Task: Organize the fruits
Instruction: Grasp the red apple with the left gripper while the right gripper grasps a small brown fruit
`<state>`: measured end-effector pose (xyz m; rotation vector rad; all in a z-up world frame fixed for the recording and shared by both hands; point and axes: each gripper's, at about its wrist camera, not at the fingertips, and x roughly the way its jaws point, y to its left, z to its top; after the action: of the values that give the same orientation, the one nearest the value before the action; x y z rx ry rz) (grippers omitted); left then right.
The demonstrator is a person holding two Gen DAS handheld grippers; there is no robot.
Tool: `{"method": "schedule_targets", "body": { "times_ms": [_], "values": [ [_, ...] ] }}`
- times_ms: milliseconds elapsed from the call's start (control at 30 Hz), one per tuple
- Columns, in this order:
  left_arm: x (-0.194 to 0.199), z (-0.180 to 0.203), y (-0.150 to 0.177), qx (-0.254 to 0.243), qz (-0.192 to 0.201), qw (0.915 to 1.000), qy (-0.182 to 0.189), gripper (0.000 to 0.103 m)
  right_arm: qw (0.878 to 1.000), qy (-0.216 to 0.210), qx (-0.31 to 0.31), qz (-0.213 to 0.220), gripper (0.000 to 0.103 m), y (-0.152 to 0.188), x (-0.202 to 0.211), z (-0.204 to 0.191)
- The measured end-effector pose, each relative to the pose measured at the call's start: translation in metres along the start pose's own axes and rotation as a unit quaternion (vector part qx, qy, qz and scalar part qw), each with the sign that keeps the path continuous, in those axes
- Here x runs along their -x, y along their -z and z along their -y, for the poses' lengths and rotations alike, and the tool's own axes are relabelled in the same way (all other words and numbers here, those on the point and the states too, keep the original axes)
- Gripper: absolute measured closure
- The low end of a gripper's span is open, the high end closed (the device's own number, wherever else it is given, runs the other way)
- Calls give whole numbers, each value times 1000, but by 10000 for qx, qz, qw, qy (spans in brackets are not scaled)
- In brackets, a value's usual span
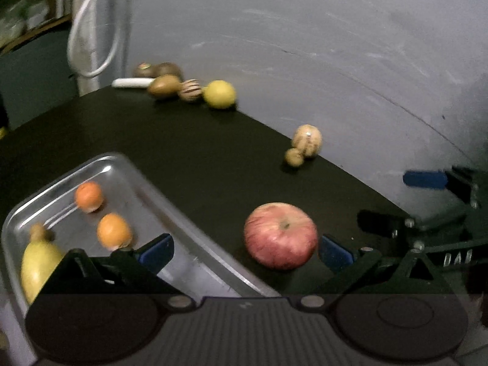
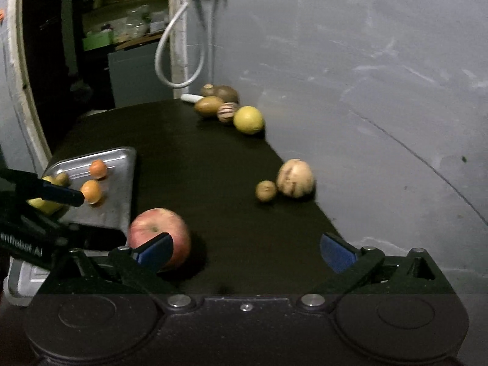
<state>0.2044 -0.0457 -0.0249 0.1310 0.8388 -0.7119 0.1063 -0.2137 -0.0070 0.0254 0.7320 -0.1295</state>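
A red apple (image 1: 280,235) lies on the dark table just right of a metal tray (image 1: 189,253). The tray holds two oranges (image 1: 88,196) (image 1: 114,231) and a yellow fruit (image 1: 38,262). My left gripper (image 1: 245,251) is open and empty, with the apple between its blue fingertips and a little ahead of them. My right gripper (image 2: 245,251) is open and empty; its left fingertip stands in front of the apple (image 2: 158,238). The tray (image 2: 122,189) shows at its left. The right gripper also shows at the right edge of the left wrist view.
A pale round fruit (image 2: 295,177) and a small brown one (image 2: 266,191) lie near the table's right edge. A yellow round fruit (image 2: 248,120), a striped one and several brown ones sit at the far end by a white post and hose. A grey wall stands right.
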Motion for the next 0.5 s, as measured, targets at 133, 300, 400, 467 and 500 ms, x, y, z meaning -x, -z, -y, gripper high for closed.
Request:
{"method": "schedule_targets", "body": {
  "times_ms": [133,300,400,467,500],
  "values": [
    [-16,7,-4,-276,-91,9995,121,1,9999,74,-84,-32,1,-6,-10,13],
    [-38,11,-10,-635,-293,9973,202,1,9987,-23,-443,-261,1,-19,-41,22],
    [-51,16,-12,-920,-434,9945,239,1,9967,-106,-671,-446,3,-27,-64,25],
    [-57,21,-12,-1105,-483,9923,281,1,9955,-119,-761,-548,7,-31,-79,27],
    [-60,23,-12,-1182,-502,9913,284,1,9950,-132,-785,-596,7,-33,-87,27]
  ]
}}
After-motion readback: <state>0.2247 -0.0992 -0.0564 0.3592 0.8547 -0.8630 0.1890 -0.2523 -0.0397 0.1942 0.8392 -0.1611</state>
